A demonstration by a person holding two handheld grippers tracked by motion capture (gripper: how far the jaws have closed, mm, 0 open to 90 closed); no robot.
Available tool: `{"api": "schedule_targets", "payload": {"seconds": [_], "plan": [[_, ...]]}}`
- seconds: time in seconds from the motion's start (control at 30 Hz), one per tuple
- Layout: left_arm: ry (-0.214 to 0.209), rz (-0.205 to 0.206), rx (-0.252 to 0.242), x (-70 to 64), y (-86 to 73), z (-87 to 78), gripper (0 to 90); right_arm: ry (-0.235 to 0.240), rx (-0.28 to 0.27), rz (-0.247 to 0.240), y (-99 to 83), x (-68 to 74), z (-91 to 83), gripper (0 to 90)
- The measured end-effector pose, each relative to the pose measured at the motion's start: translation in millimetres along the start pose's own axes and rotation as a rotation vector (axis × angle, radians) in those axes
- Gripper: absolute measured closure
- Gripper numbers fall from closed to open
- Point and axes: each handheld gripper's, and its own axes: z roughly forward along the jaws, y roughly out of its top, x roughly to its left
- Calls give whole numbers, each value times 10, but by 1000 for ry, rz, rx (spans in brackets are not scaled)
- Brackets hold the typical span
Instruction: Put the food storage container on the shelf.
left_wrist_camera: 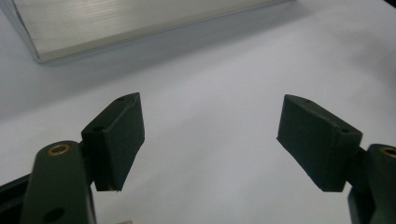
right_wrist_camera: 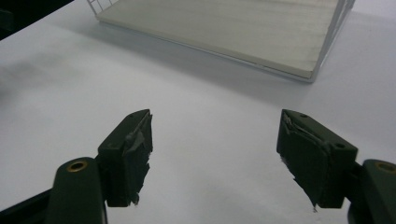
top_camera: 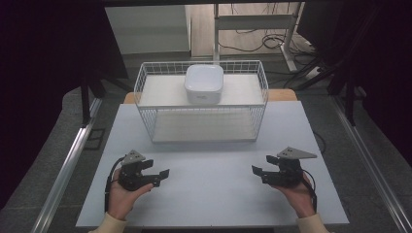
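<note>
1. While both hands rest on the table point(top_camera: 209, 194) in front of the wire basket point(top_camera: 201, 104), the left gripper point(top_camera: 163, 177) and the right gripper point(top_camera: 258, 174) are spread wide and hold nothing.
2. A white box point(top_camera: 204, 83) sits on the top shelf of the basket, near its middle — well apart from both grippers.
3. One gripper could bump the basket's wire rim on the way in, I think, and push the basket back.
4. If squeezed by just one corner, the smooth box might slip or tip.
5. A small dark mark shows on the box's front — too tiny to read.
</note>
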Motion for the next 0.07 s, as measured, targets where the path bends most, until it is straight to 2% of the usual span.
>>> {"api": "schedule_targets", "payload": {"seconds": [0.07], "plan": [[6, -4, -3, 3, 0, -2, 211, -8, -3, -5, -7, -12, -4, 262]]}}
